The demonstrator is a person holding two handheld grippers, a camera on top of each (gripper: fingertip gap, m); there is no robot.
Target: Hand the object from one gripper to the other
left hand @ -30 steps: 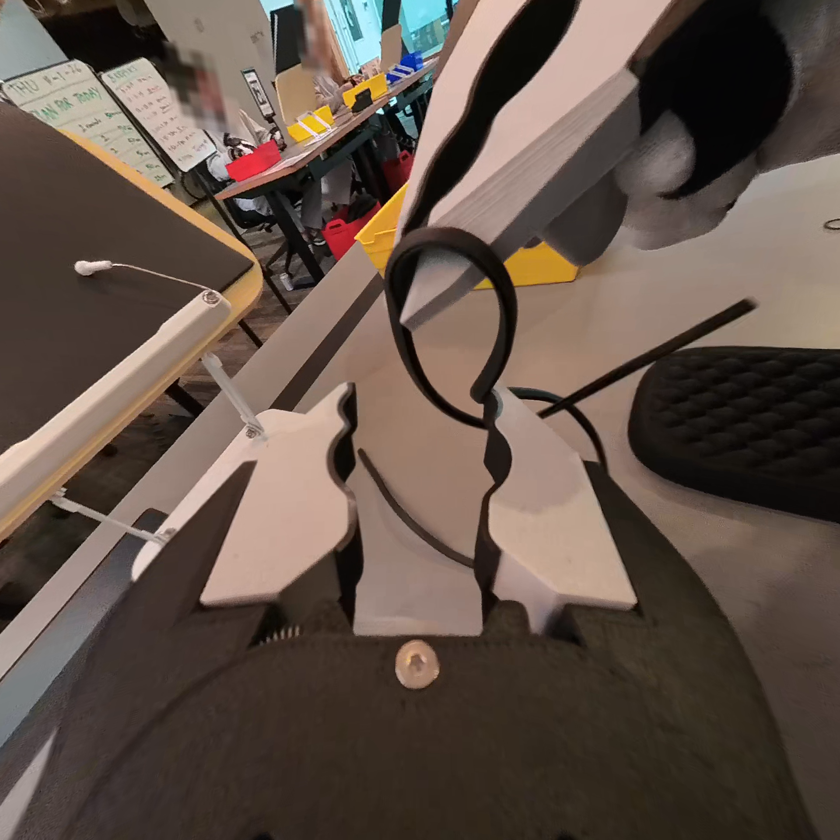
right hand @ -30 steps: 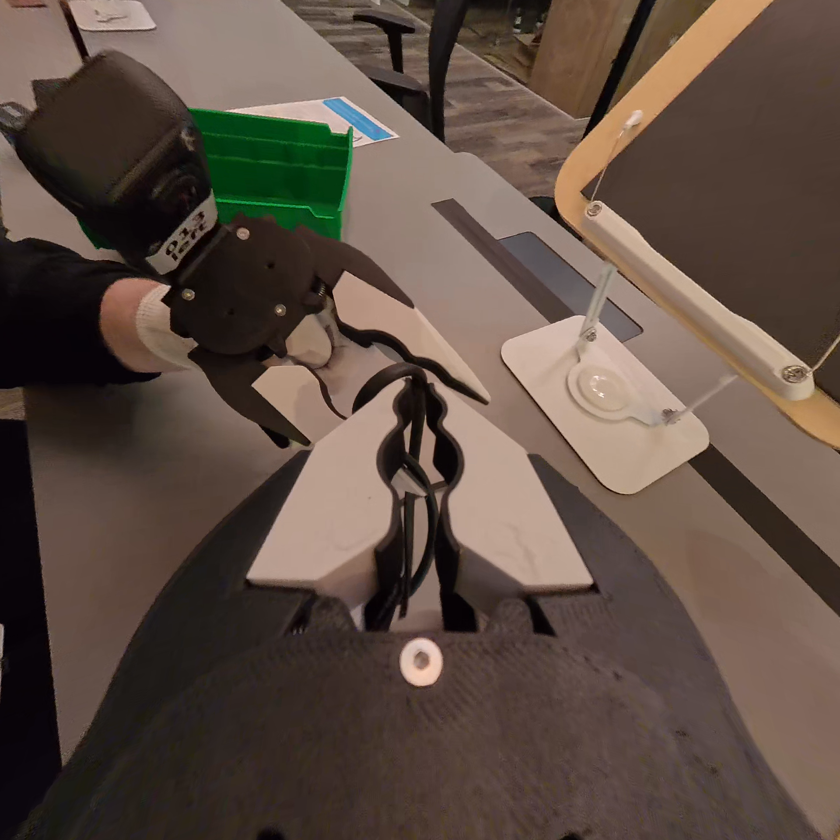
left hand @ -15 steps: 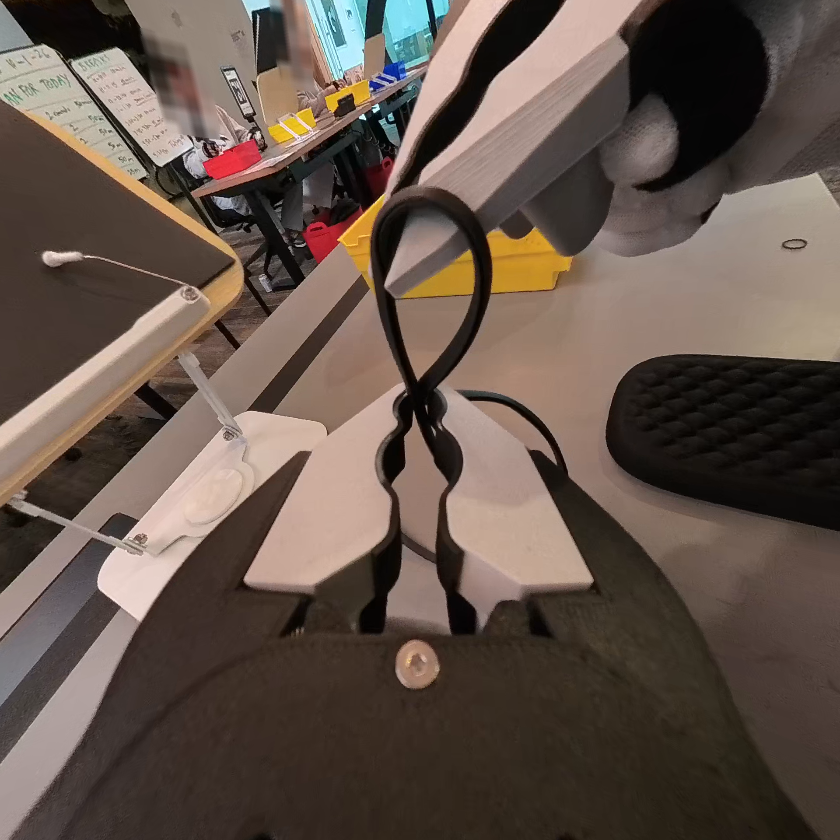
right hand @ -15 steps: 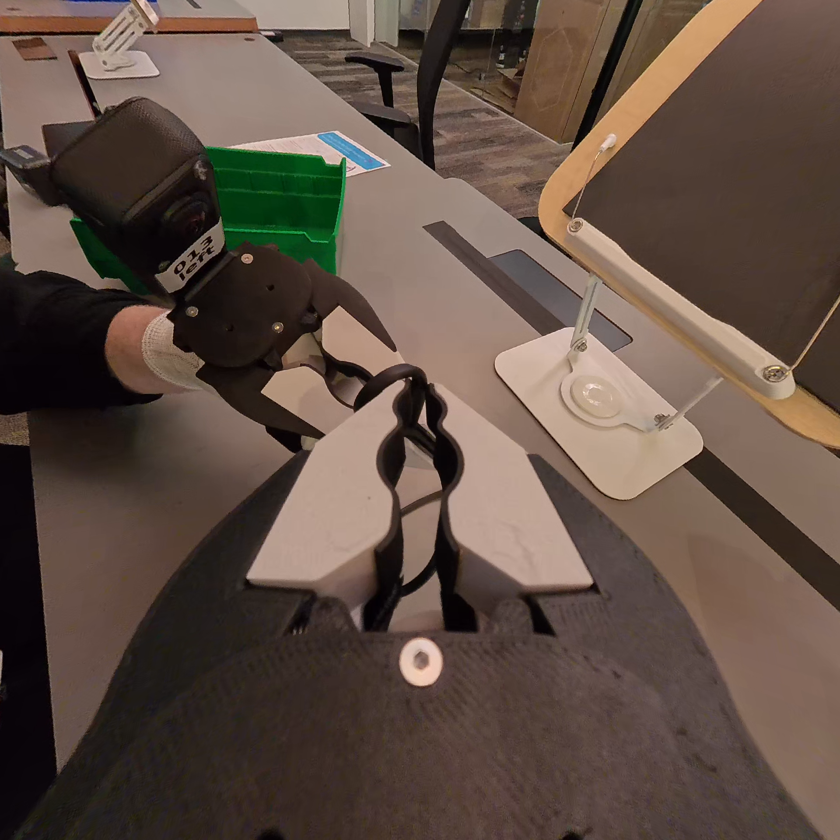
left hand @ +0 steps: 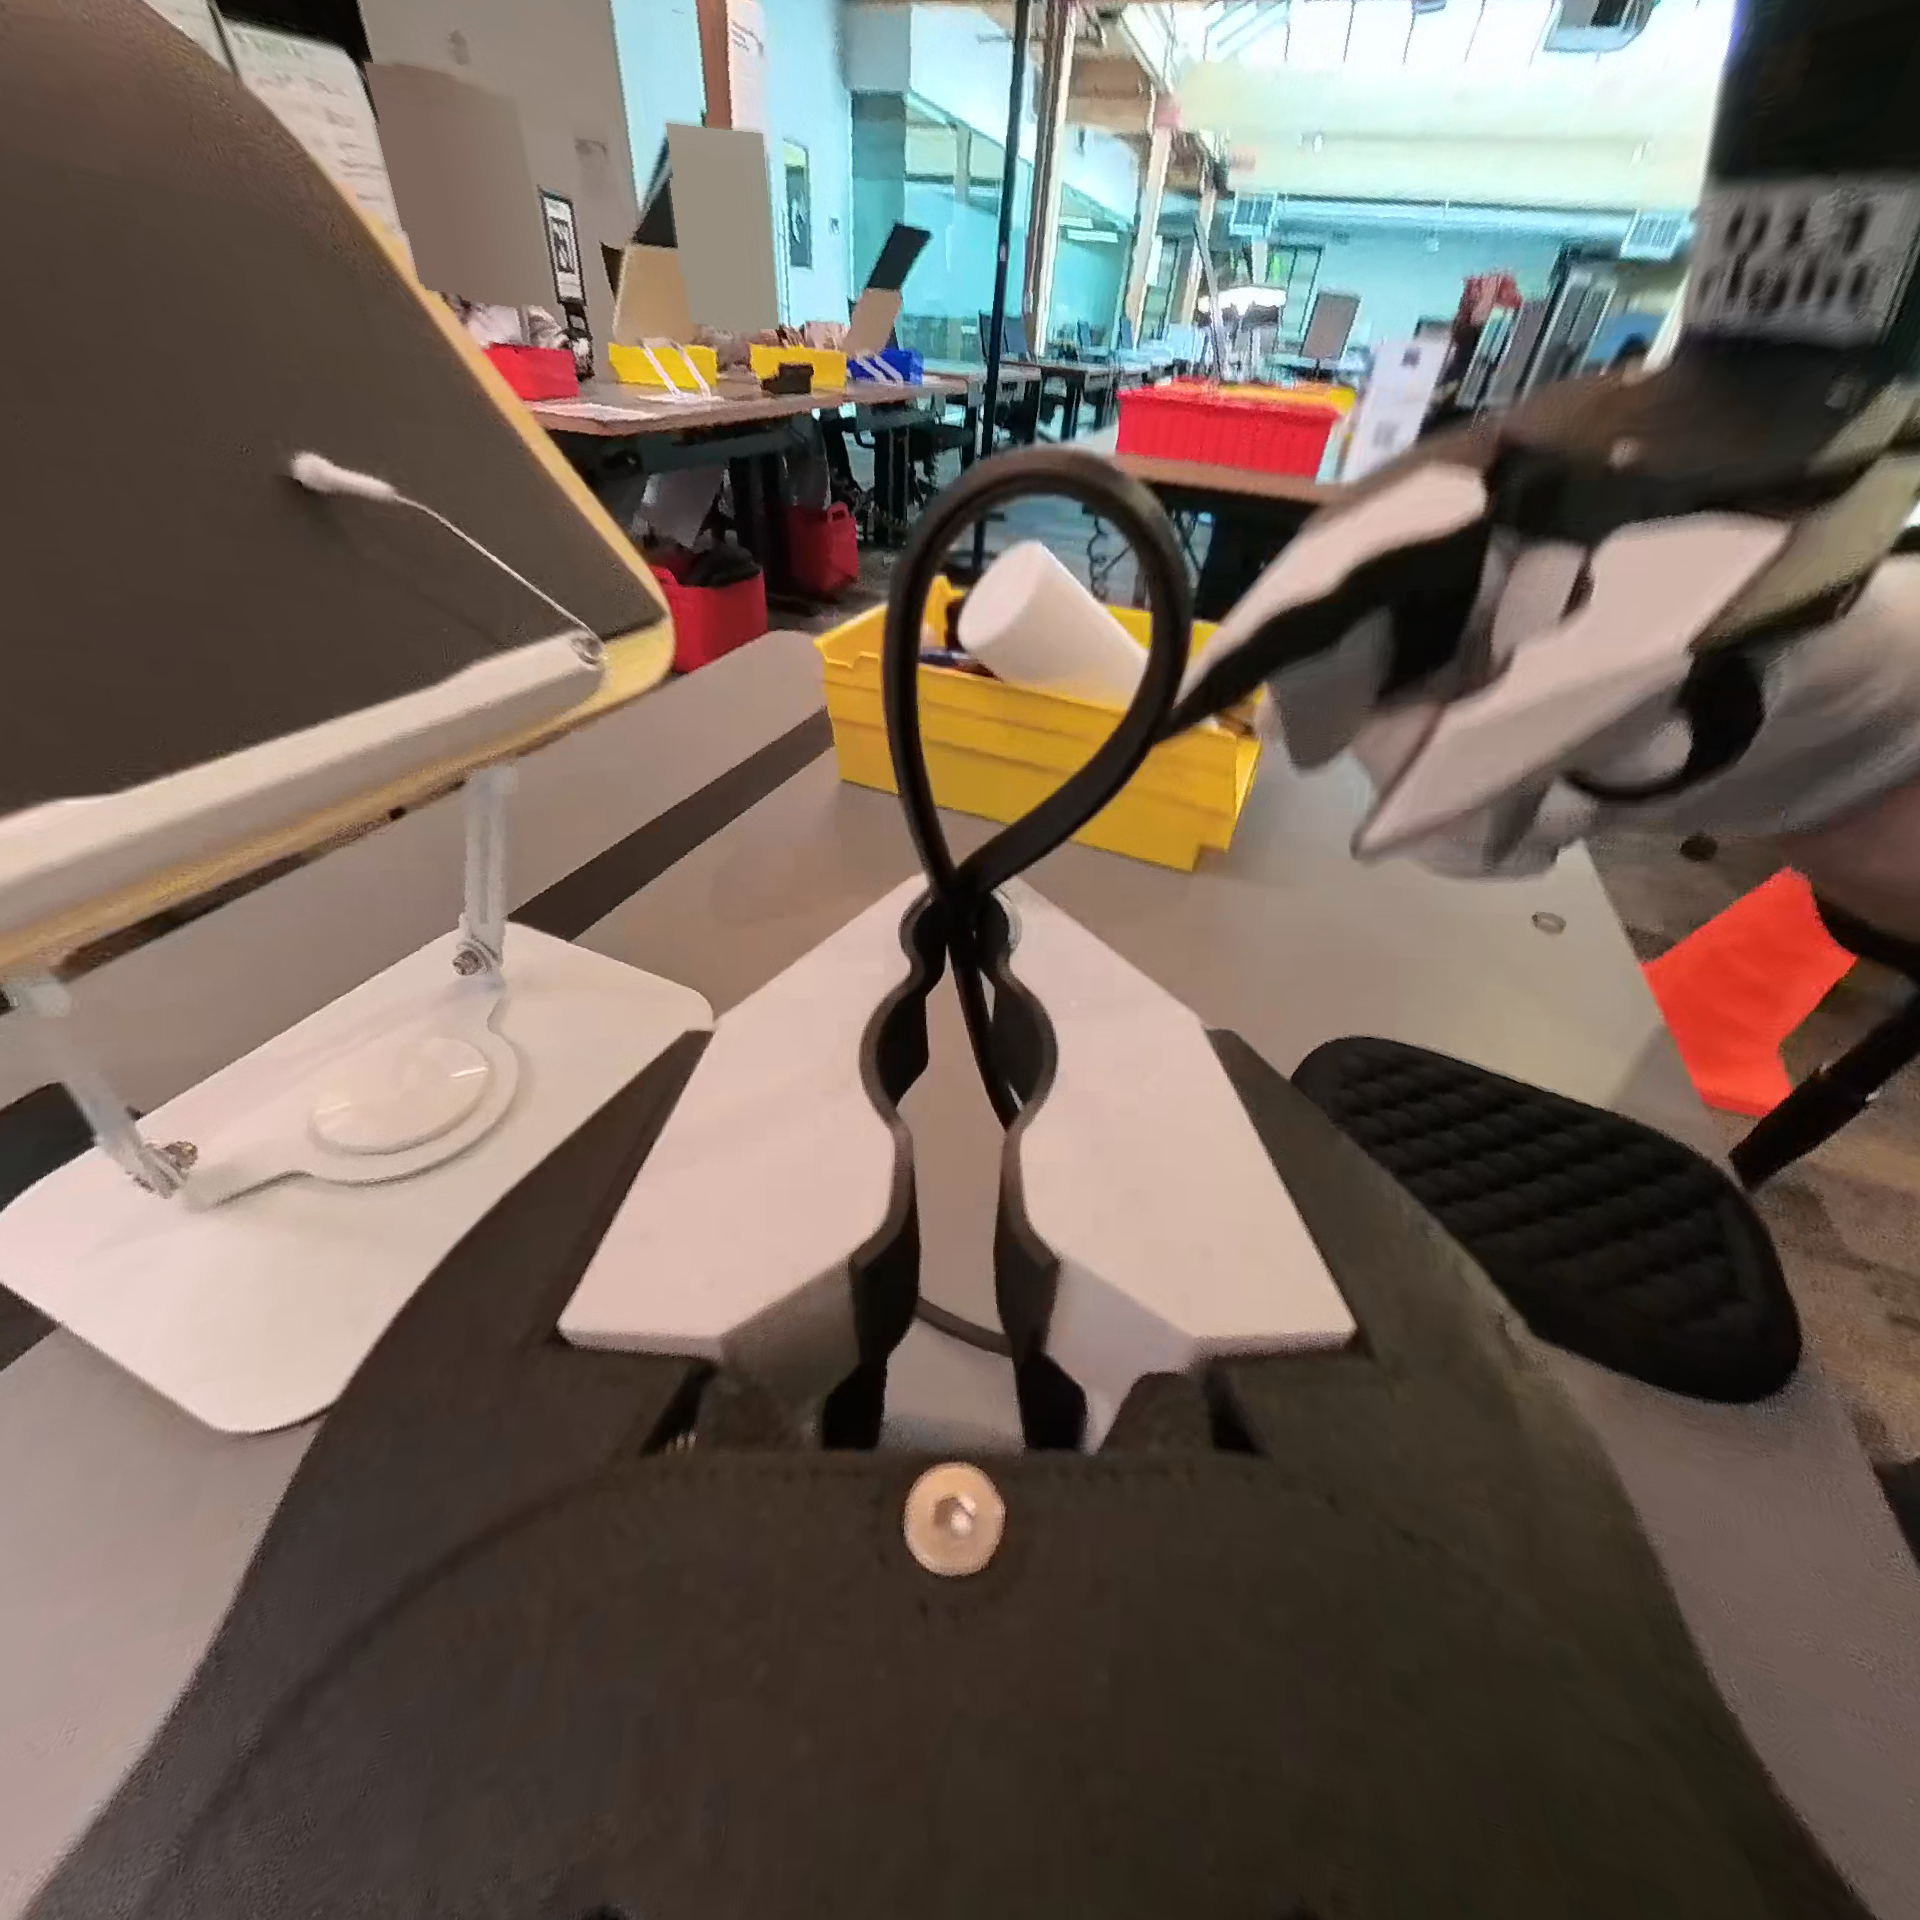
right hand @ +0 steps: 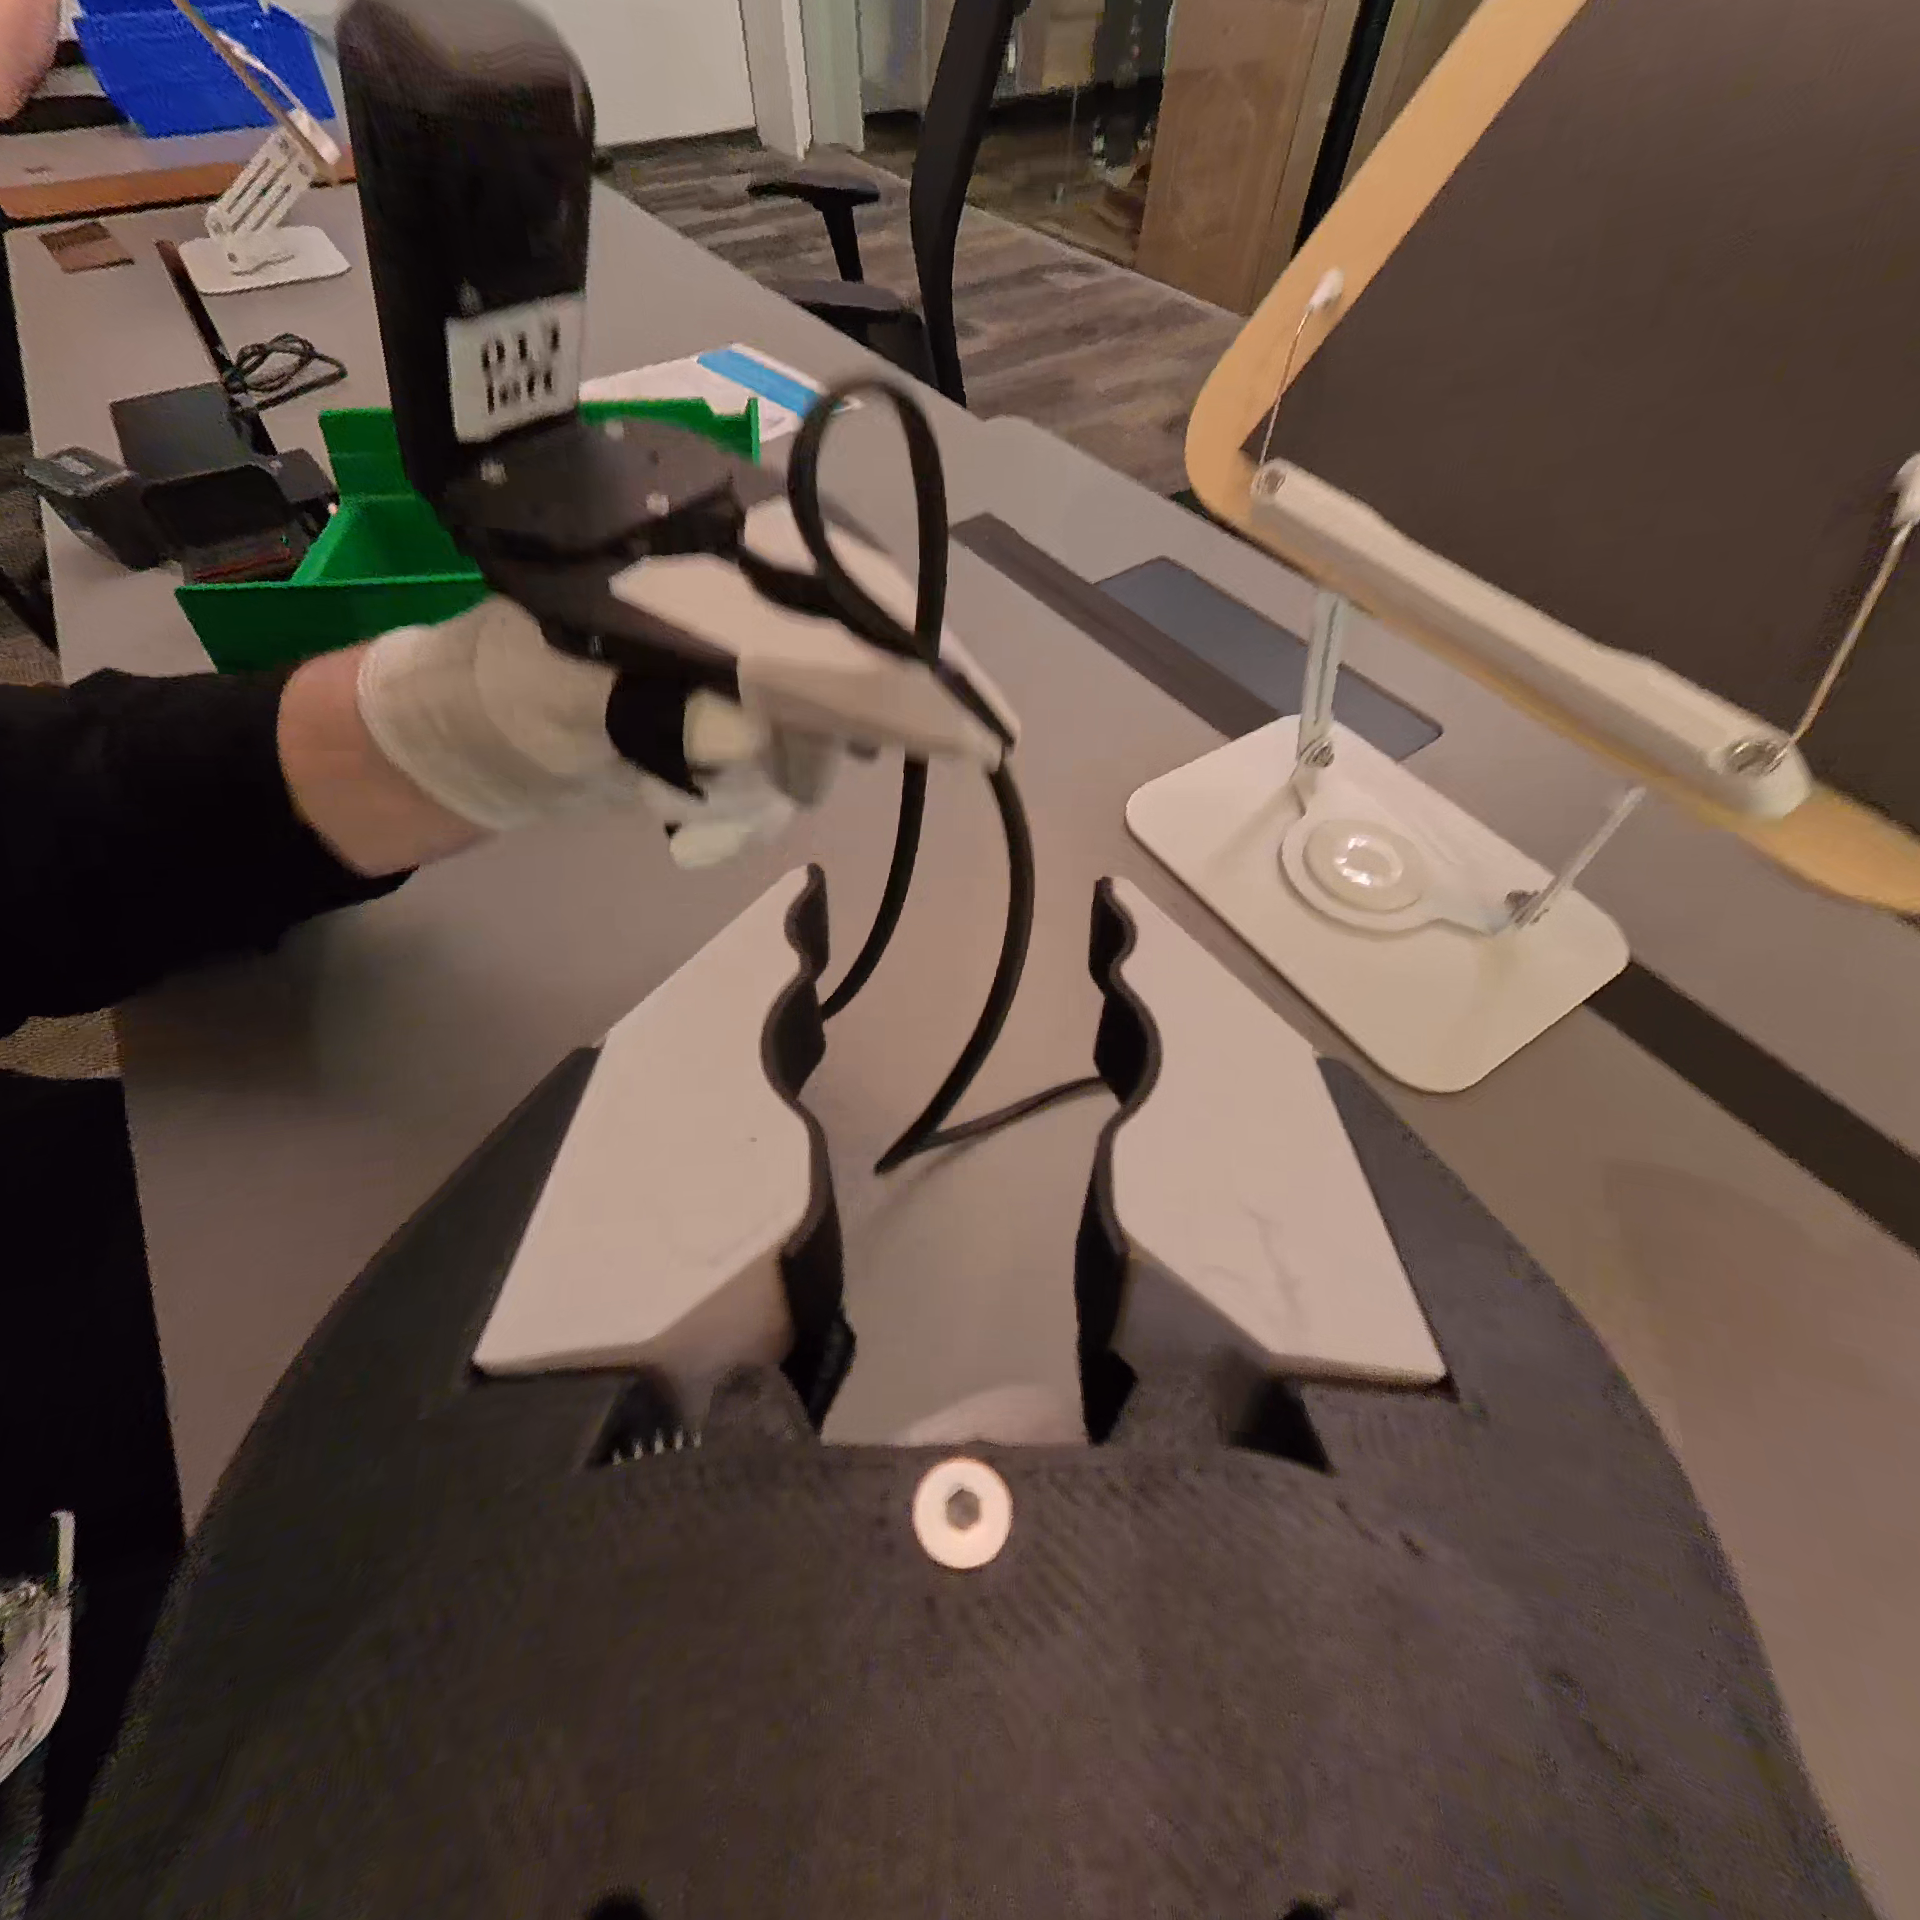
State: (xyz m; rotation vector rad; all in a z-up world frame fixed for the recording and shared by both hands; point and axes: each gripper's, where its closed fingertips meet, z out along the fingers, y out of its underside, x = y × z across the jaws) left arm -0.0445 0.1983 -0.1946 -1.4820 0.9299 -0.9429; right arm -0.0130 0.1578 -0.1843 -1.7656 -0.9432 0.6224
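The object is a thin black strap (left hand: 1044, 470) bent into a loop. My left gripper (left hand: 961, 925) is shut on the strap where it crosses, and the loop stands up above the fingertips. In the right wrist view the left gripper (right hand: 966, 717) holds the strap (right hand: 1031, 894) with the loop above and its tails hanging down between my right fingers. My right gripper (right hand: 956, 904) is open and grips nothing. It also shows in the left wrist view (left hand: 1278, 769), open, to the right of the loop, in a white-gloved hand.
A yellow bin (left hand: 1039, 748) stands behind the loop. A black mesh pad (left hand: 1538, 1216) lies at the right. A white stand base (left hand: 312, 1174) carries a tilted dark board (left hand: 260, 468) at the left. A green bin (right hand: 343, 582) sits behind the left hand on the grey table (right hand: 416, 987). The left gripper's tips are roughly 6 centimetres from the right gripper's.
My left gripper closed on the strap while the right still held it. My right gripper has since opened, let go and drawn back. The left now holds the strap alone.
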